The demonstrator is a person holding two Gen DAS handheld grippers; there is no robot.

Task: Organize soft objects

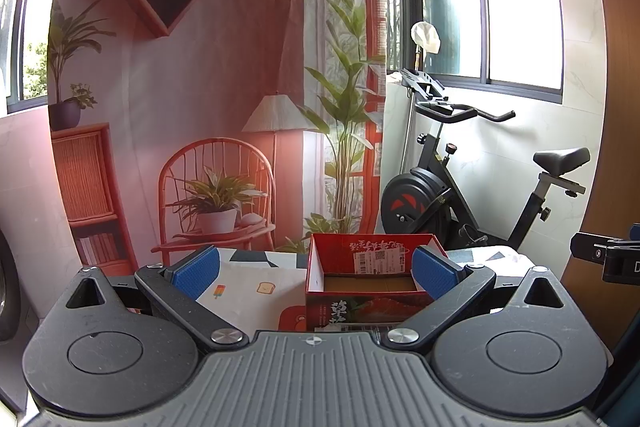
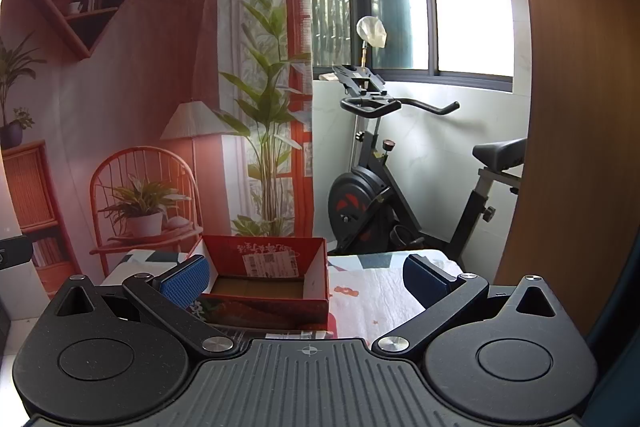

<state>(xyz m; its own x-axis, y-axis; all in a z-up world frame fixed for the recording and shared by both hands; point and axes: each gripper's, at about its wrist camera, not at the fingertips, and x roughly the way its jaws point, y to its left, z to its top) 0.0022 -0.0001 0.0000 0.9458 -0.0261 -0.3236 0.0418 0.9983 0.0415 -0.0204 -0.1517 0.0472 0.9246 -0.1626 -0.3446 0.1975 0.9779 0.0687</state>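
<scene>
Tablecloth [image 1: 248, 279] with printed pictures covers the table; on it I see the red cardboard box [image 1: 372, 301], top open and nothing inside. My left gripper [image 1: 314, 267] and right gripper [image 2: 306, 277] hover before it, fingers spread apart, holding nothing

right tongs [image 2: 306, 277] spread wide, holding nothing, above patterned table [image 2: 380, 291]; red box [image 2: 268, 301] just ahead.
</scene>
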